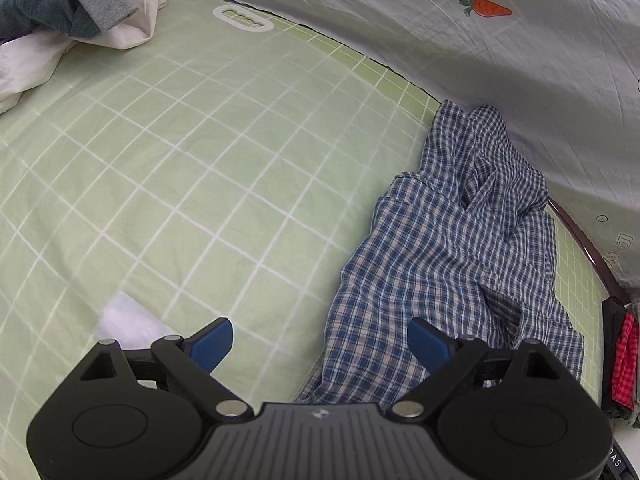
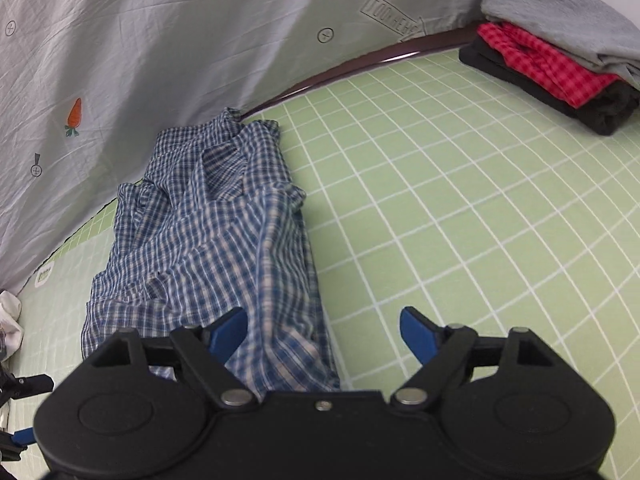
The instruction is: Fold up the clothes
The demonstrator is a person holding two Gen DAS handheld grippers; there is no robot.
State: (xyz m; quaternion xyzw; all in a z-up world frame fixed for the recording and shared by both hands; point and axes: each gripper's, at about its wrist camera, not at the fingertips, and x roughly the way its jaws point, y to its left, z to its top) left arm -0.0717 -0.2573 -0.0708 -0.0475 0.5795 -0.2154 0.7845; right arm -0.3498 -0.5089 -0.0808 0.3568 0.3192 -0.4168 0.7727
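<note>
Both grippers are hovering above the table's near part. The left gripper (image 1: 320, 344) is holding its fingers (image 1: 212, 342) wide apart with nothing between them; the right gripper (image 2: 322, 332) is likewise spread, empty, one finger over cloth. The blue checked shirt (image 1: 448, 248) is lying bunched in a long strip on the green grid mat (image 1: 200, 160), its long axis running from the near edge to the far edge, collar end nearly touching the grey sheet (image 1: 440, 20). Folded clothes (image 2: 560, 64) are stacking at the far right corner; unfolded garments (image 1: 72, 8) are piling at the far left corner.
</note>
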